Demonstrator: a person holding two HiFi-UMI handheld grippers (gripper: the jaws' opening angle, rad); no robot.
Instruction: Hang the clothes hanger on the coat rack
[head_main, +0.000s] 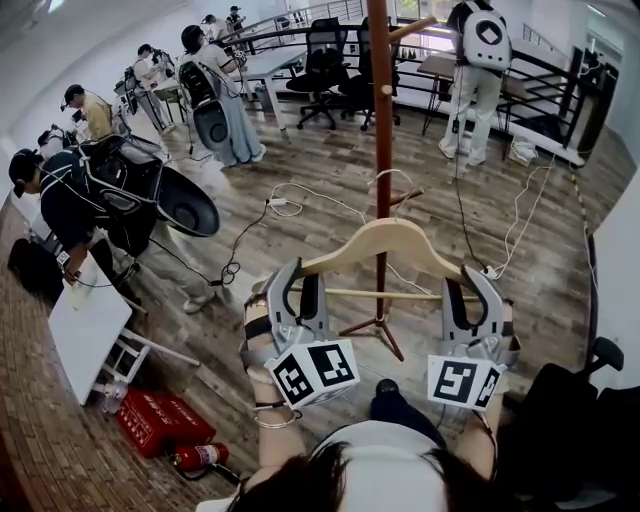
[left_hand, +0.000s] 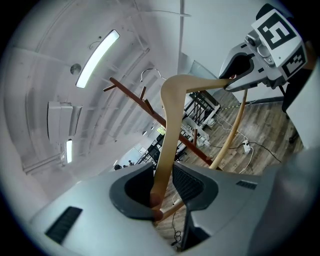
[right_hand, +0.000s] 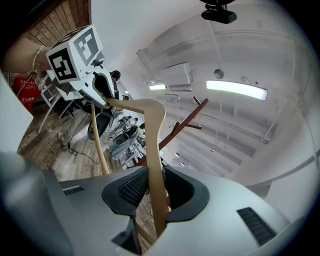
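Head view: left gripper (head_main: 298, 278) and right gripper (head_main: 466, 282) clamp the hanger (head_main: 390, 238) over wood-plank floor (head_main: 330, 170) near coat rack (head_main: 380, 100).

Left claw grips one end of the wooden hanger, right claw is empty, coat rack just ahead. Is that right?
Not quite: the right claw is not empty. The right gripper view shows it closed on the other end of the wooden hanger. The left claw does grip one end, and the coat rack stands just ahead.

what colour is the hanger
The hanger is pale natural wood, a light tan. It shows best in the head view.
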